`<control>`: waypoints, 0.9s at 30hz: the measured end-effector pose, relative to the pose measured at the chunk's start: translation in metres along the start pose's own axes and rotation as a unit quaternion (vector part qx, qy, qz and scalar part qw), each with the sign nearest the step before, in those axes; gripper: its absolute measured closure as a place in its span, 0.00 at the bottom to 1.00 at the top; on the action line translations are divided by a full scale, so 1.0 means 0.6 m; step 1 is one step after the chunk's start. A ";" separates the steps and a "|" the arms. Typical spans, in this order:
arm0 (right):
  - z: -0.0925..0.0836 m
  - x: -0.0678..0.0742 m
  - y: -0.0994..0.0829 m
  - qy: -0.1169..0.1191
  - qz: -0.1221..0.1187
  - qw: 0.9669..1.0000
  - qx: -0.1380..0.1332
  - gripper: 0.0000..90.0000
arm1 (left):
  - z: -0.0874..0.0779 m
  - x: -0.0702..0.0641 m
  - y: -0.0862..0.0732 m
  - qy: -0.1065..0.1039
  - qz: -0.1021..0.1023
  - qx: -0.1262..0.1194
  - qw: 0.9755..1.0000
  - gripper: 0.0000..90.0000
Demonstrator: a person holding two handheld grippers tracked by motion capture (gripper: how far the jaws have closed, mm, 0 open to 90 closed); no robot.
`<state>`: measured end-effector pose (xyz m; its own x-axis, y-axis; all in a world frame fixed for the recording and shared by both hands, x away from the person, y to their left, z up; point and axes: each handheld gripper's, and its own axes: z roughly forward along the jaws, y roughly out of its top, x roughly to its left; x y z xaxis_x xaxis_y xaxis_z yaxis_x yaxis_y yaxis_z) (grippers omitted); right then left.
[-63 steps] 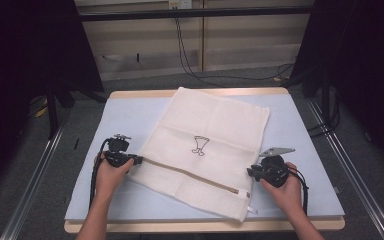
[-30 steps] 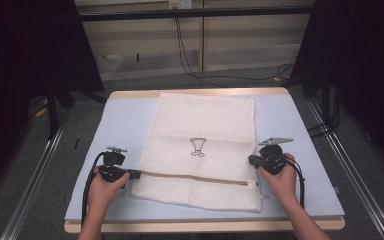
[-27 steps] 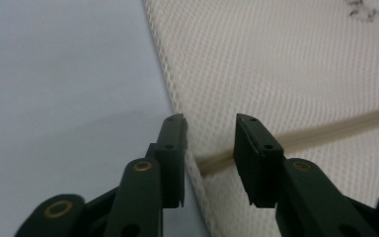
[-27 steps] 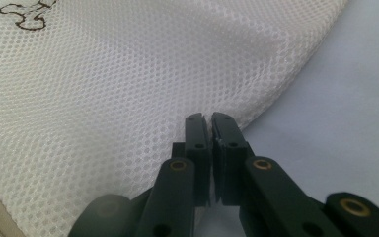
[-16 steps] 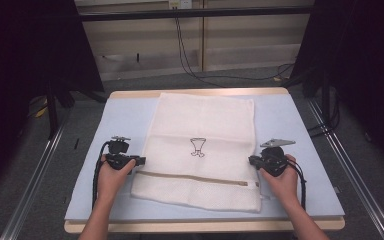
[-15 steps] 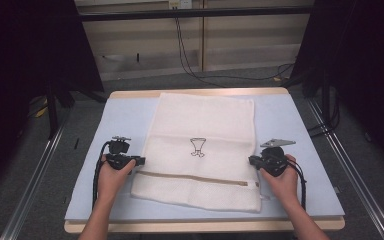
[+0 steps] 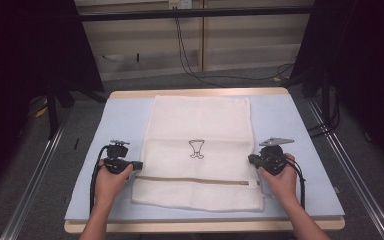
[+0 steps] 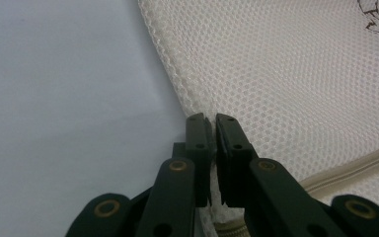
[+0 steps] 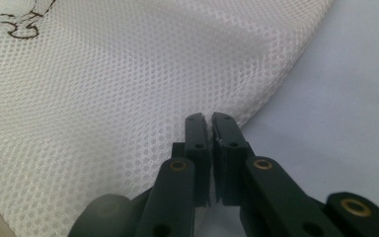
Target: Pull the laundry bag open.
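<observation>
A white mesh bag (image 7: pixel 200 125) lies flat and straight on the pale blue mat (image 7: pixel 125 112), with a small dark drawing (image 7: pixel 196 149) at its middle and a beige zipper (image 7: pixel 195 180) across its near end. My left gripper (image 7: pixel 139 164) is at the bag's left edge, just above the zipper. Its jaws have just been closing and now pinch the mesh edge (image 8: pixel 197 106), as the left gripper (image 8: pixel 211 118) shows in its own view. My right gripper (image 7: pixel 251 159) is at the bag's right edge, and the right gripper (image 9: pixel 210 117) is shut on that edge.
The mat covers a wooden table (image 7: pixel 200 226) whose front edge is close to the person's forearms. Bare mat lies on both sides of the bag. Black stands and cables (image 7: pixel 190 55) are on the floor beyond the table, and metal rails (image 7: pixel 35 195) run along its sides.
The bag, lying slanted two seconds ago, now lies square to the table. In the last second my left gripper shifted slightly away from me along the bag's left edge. The right one kept still.
</observation>
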<state>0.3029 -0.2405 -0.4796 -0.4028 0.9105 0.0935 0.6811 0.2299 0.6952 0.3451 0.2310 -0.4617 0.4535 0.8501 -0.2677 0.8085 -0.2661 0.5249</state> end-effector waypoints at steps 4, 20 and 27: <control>0.005 -0.001 0.004 -0.001 -0.008 1.000 -0.005 0.96 | -0.005 -0.001 -0.007 -0.001 -0.005 -0.001 1.000 0.95; 0.011 0.004 0.010 -0.001 -0.013 1.000 -0.007 0.96 | -0.021 -0.006 -0.020 0.009 -0.003 0.007 1.000 0.94; 0.011 0.005 0.009 -0.002 -0.013 1.000 -0.007 0.96 | -0.021 0.008 -0.012 0.019 -0.016 -0.034 0.999 0.78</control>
<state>0.3097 -0.2344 -0.4803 -0.4168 0.9061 0.0724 0.6625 0.2482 0.7068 0.3368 0.2426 -0.4565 0.4115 0.8748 -0.2556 0.7949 -0.2073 0.5703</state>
